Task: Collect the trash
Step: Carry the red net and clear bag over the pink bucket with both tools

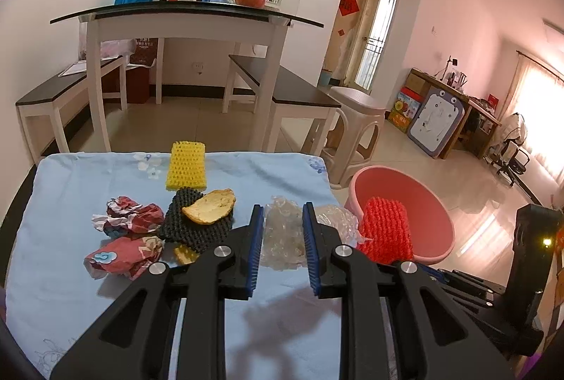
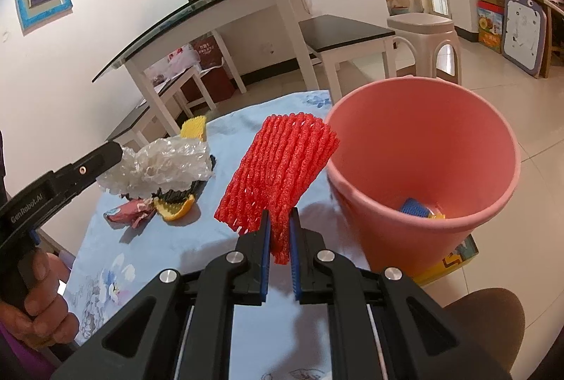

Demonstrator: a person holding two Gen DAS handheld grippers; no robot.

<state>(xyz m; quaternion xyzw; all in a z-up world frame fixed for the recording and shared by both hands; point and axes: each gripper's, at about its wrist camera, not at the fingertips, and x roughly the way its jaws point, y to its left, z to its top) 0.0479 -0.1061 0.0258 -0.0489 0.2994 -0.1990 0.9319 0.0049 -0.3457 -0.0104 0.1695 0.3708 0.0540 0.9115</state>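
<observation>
1. Two grippers work over a table covered with a pale blue flowered cloth point(image 1: 63, 203). The right gripper point(image 2: 280, 232) is clenched on the lower end of a red foam net point(image 2: 282, 165), which stands up between its blue pads and leans toward the rim of the pink bucket point(image 2: 493, 203).
2. The left gripper point(image 1: 283, 221) has its jaws apart around a crumpled clear plastic wrap point(image 1: 282, 239). Whether the pads touch the plastic cannot be told: from the right wrist view the plastic hides the fingertips.
3. From the left wrist view the red net covers part of the bucket's near wall, and the bucket's base is hidden behind it and the gripper body.
4. Deep inside the bucket lie a blue item point(image 2: 414, 207) and something yellow point(image 2: 437, 215) beside it, both too small and blurred to identify.
5. On the cloth, left of the plastic, a piece of orange peel point(image 1: 209, 206) rests on a black foam net point(image 1: 192, 225). A second yellowish scrap point(image 1: 185, 253) shows below the black net, half hidden by the left gripper.
6. A yellow foam net point(image 1: 185, 165) lies at the far edge of the cloth, and two crumpled red patterned wrappers point(image 1: 128, 216) lie left of the black net.
7. A hand point(image 2: 38, 306) grips the left gripper's handle at the edge of the right wrist view, partly cut off.
</observation>
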